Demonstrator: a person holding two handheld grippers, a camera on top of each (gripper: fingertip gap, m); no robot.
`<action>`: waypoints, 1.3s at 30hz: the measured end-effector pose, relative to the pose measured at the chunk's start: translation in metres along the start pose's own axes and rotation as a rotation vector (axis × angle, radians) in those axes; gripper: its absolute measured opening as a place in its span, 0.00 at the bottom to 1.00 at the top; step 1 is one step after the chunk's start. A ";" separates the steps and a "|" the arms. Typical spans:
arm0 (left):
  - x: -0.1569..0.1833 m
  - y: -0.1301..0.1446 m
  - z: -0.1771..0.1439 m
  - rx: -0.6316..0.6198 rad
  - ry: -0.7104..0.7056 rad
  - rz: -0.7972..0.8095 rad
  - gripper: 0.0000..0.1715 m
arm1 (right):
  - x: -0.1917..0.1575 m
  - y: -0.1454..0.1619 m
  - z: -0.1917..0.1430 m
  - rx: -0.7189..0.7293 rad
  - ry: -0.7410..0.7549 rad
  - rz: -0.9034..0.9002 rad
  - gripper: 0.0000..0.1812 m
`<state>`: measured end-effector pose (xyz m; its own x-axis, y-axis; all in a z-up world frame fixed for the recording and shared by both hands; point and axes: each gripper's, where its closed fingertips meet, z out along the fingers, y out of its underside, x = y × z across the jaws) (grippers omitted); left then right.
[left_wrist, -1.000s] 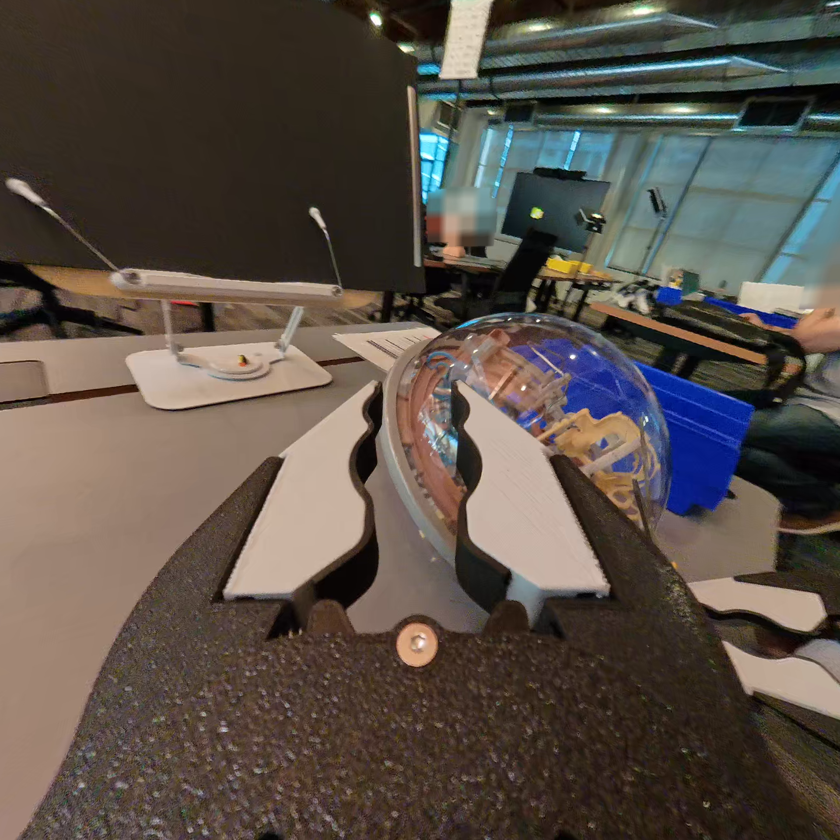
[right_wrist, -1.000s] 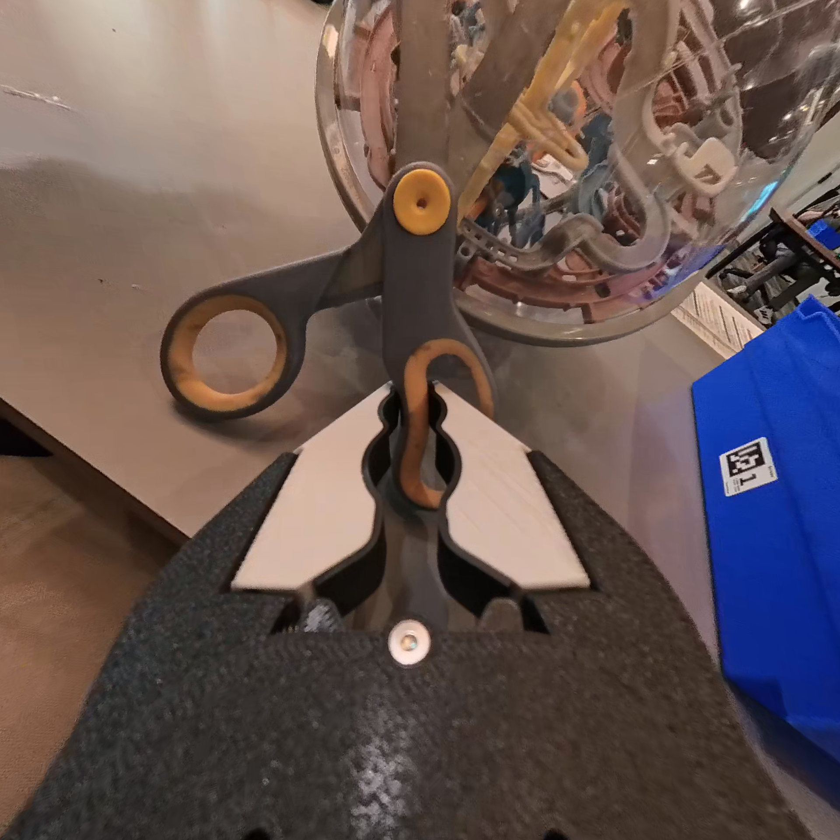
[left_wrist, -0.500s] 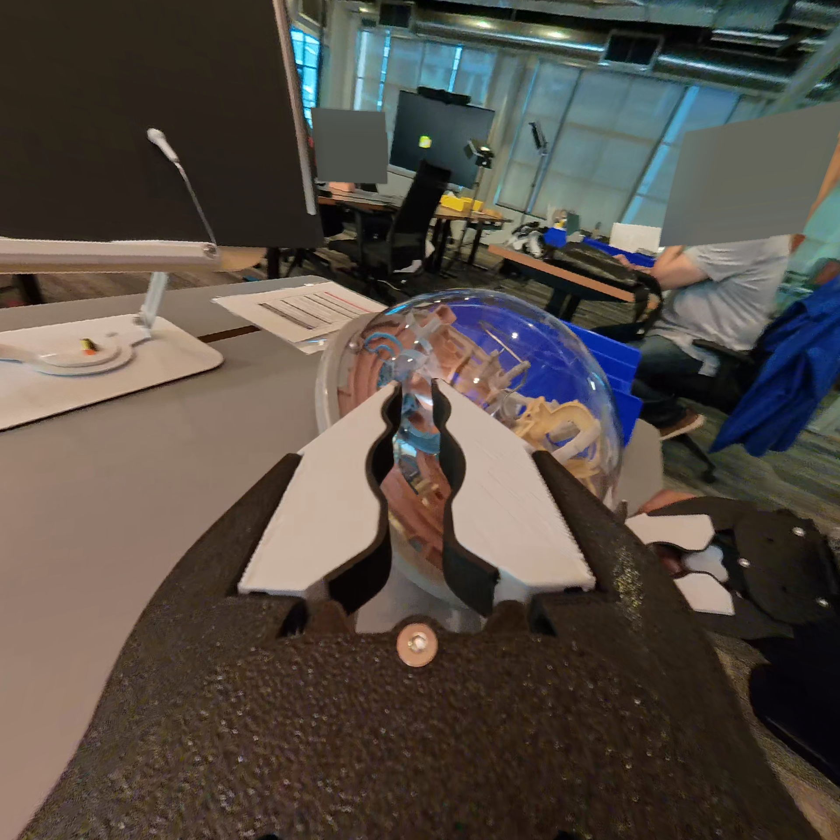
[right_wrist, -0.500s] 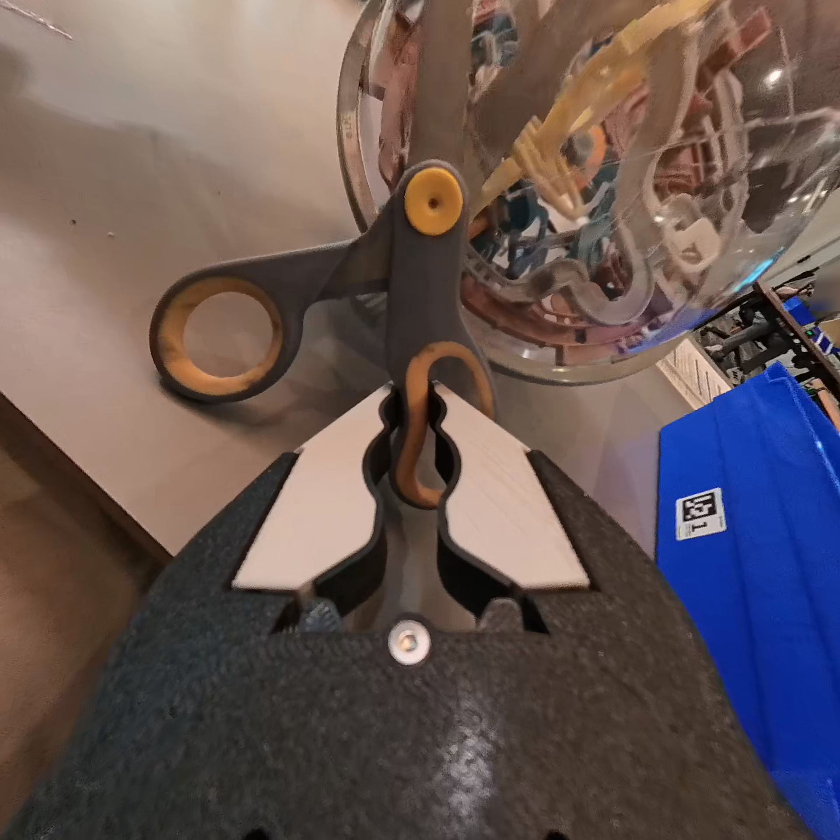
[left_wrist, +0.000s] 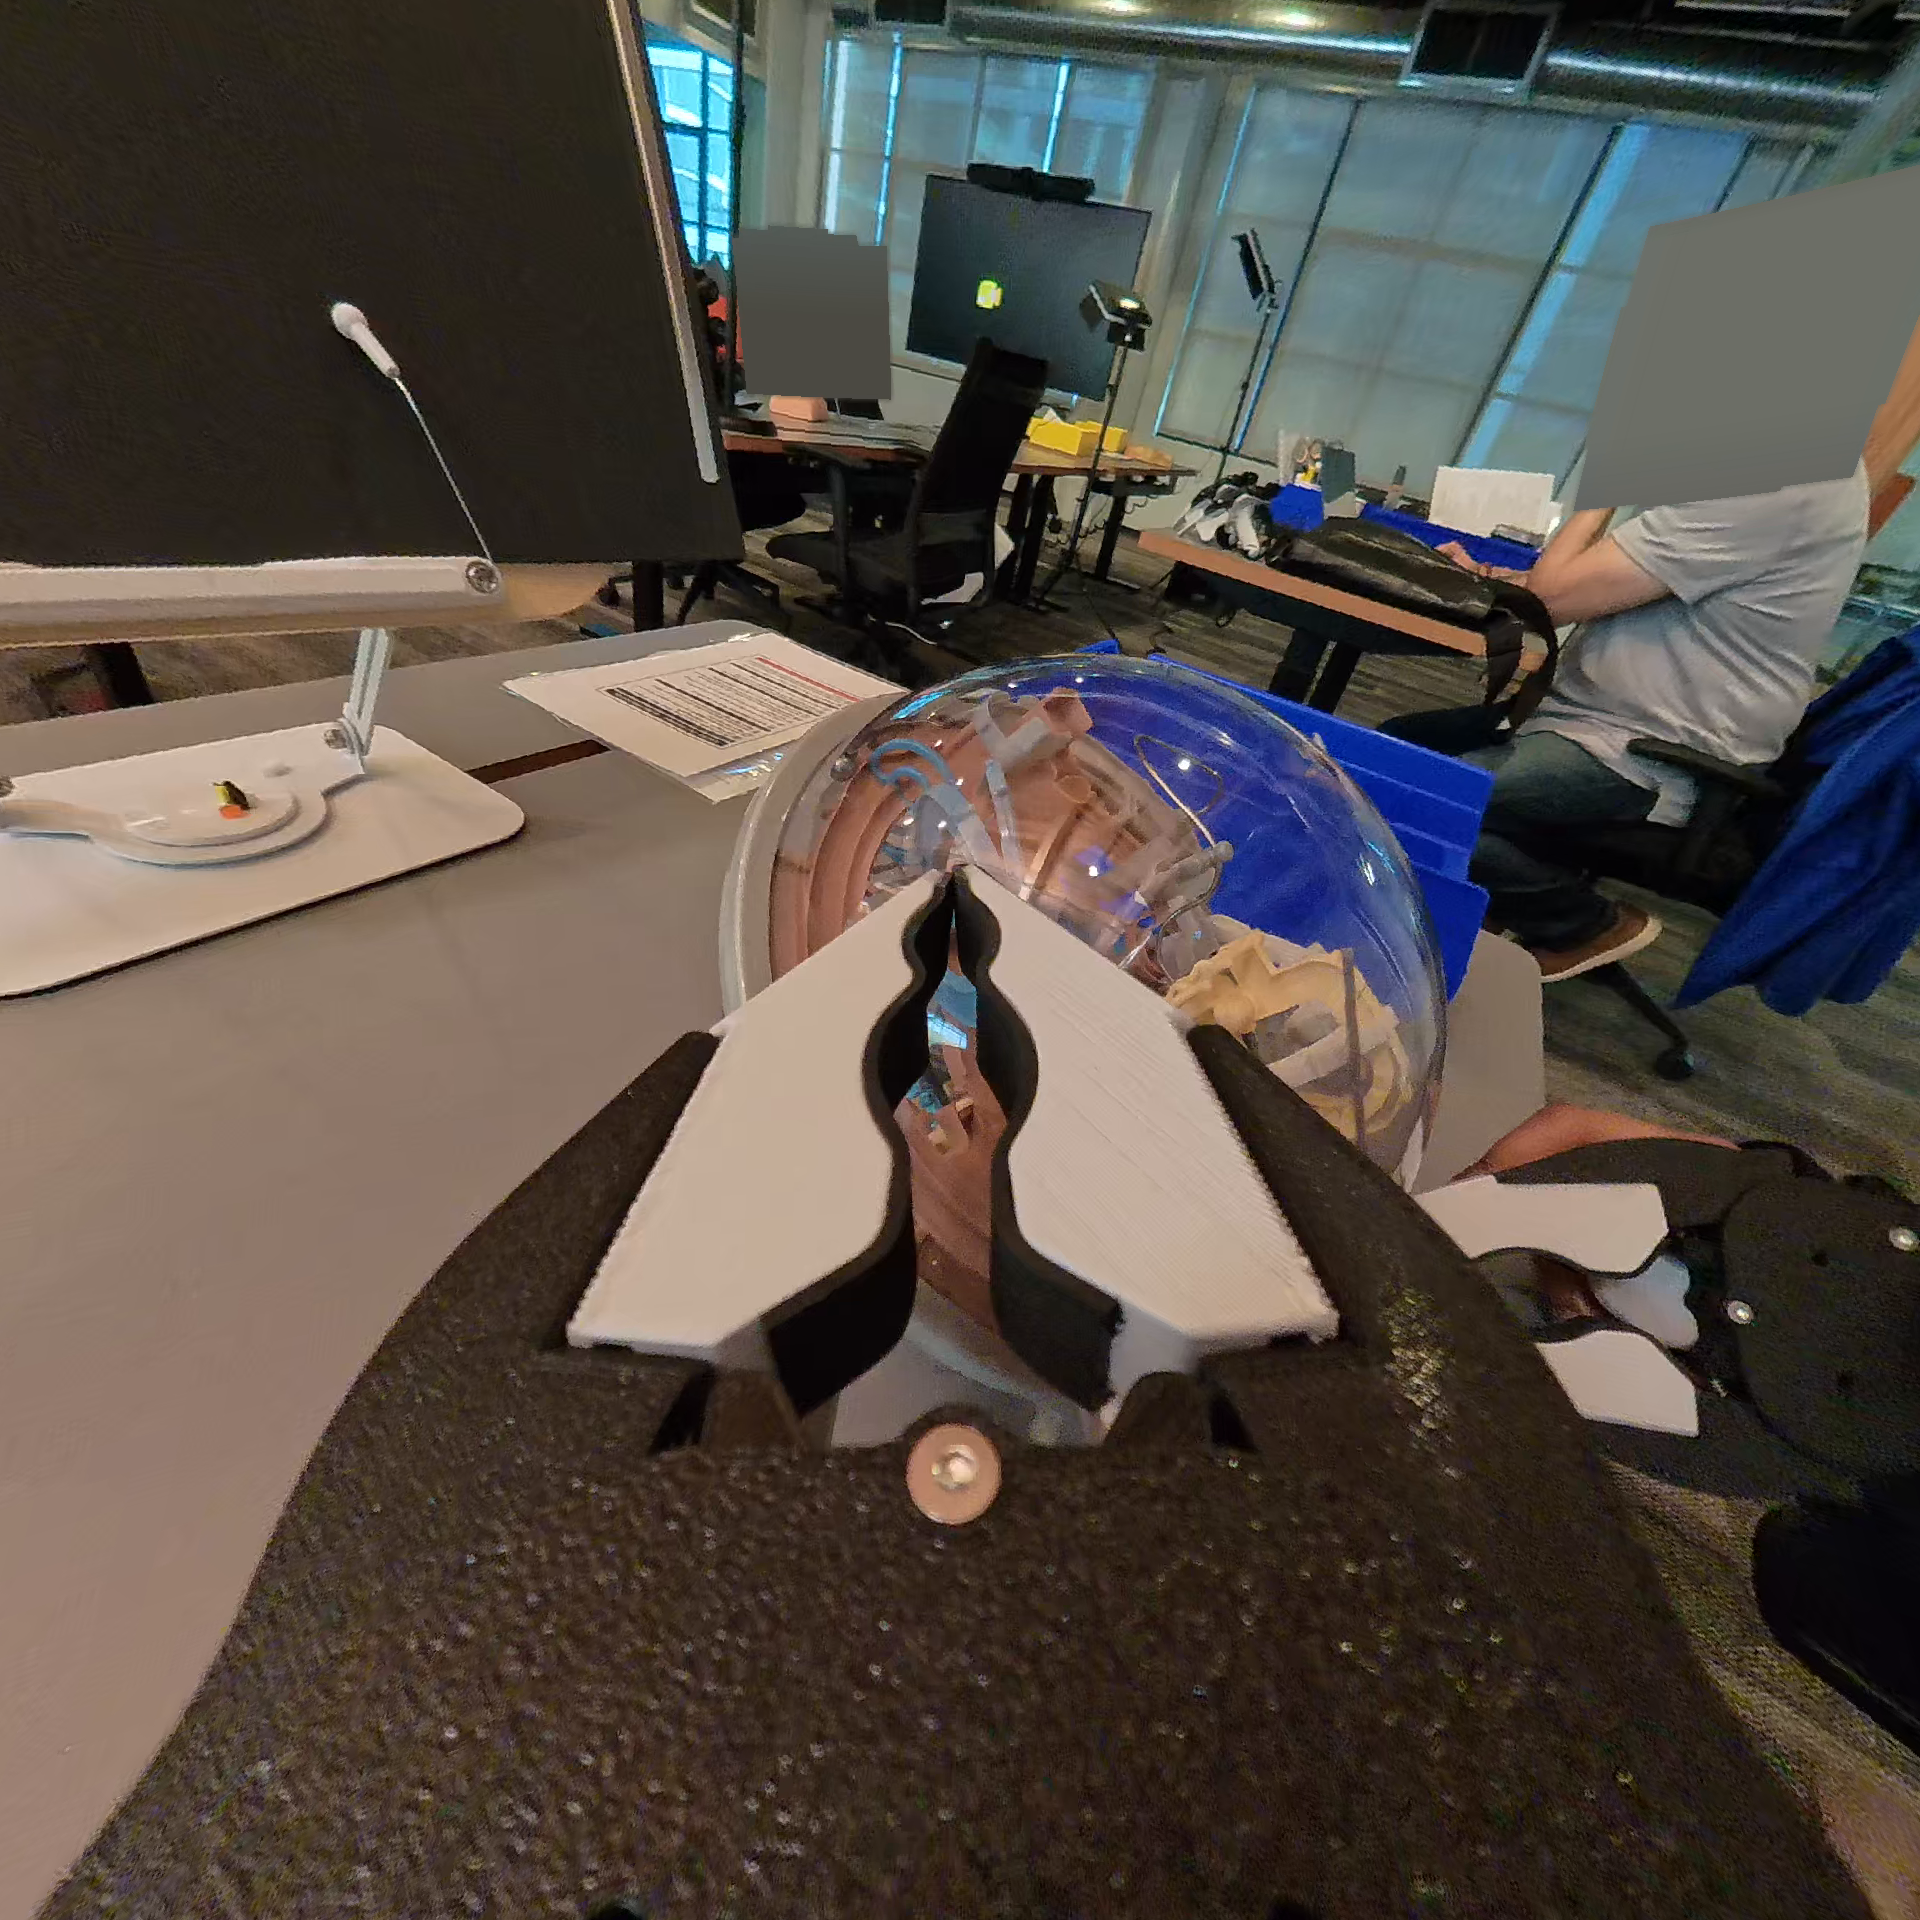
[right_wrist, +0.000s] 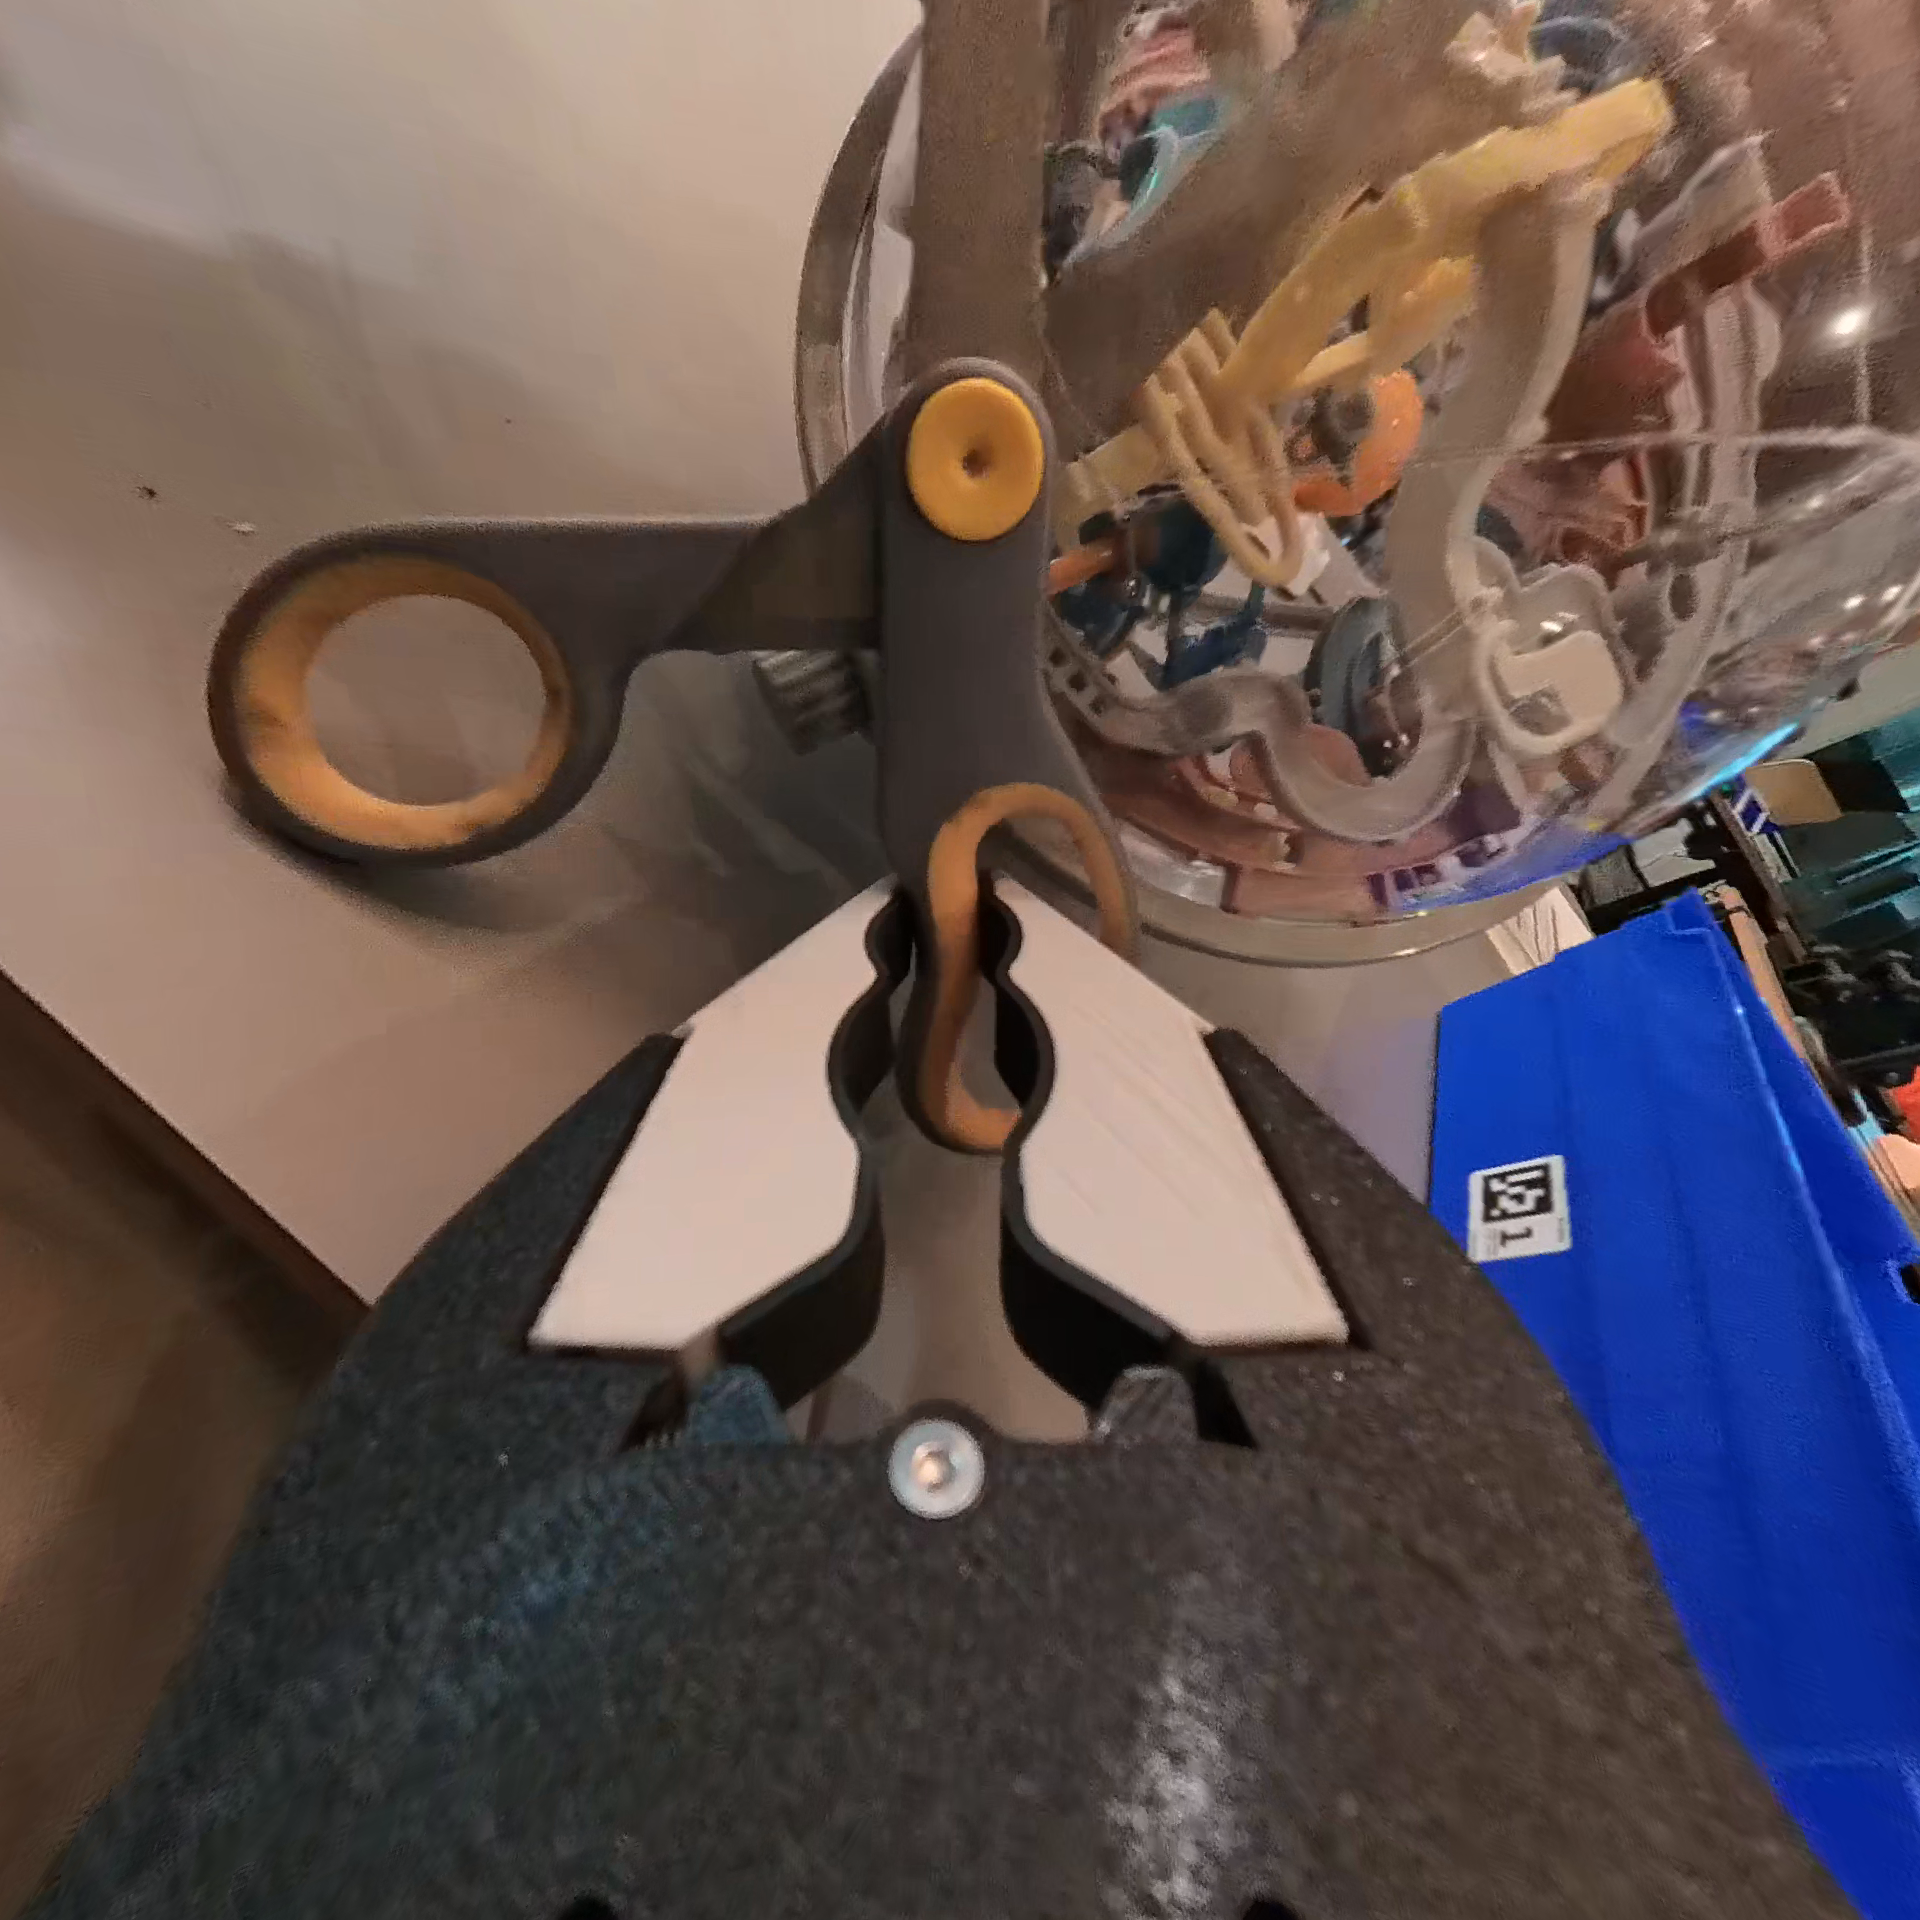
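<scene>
A clear plastic sphere (left_wrist: 1195, 883) with a coloured maze inside rests on the grey table (left_wrist: 312, 1143). My left gripper (left_wrist: 951, 888) is shut, its fingertips meeting just in front of the sphere, with nothing seen between them. My right gripper (right_wrist: 951, 925) is shut on one handle loop of grey and orange scissors (right_wrist: 966, 582). The other loop sticks out to the left over the table (right_wrist: 312, 260). The blades point up across the sphere (right_wrist: 1455, 468), their tips out of frame. The right gripper also shows in the left wrist view (left_wrist: 1590, 1320), low beside the sphere.
A white stand (left_wrist: 239, 831) with thin rods and a black board (left_wrist: 312, 260) stand at the back left. A printed sheet (left_wrist: 717, 696) lies behind the sphere. A blue bin (right_wrist: 1662, 1351) is right of the table. A seated person (left_wrist: 1704, 623) is far right.
My left gripper has closed from open to shut and swung right in front of the sphere. My right gripper, still holding the scissors, has moved closer to the sphere.
</scene>
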<state>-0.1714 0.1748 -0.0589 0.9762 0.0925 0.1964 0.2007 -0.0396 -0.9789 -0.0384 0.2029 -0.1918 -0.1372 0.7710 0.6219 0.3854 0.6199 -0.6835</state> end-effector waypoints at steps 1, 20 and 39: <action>-0.001 0.000 -0.001 0.005 -0.011 0.010 0.00 | -0.001 -0.002 0.001 0.008 0.006 0.009 0.06; 0.080 0.124 -0.064 -0.213 0.094 -0.227 0.17 | -0.001 -0.006 -0.002 0.034 0.013 0.050 0.05; 0.121 0.168 -0.033 -0.402 0.132 -0.161 0.05 | -0.008 -0.005 0.013 0.018 -0.087 0.253 0.05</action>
<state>-0.0171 0.1461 -0.1977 0.9269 0.0022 0.3753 0.3413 -0.4205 -0.8406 -0.0510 0.1955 -0.1986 -0.1166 0.9110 0.3955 0.4015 0.4075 -0.8202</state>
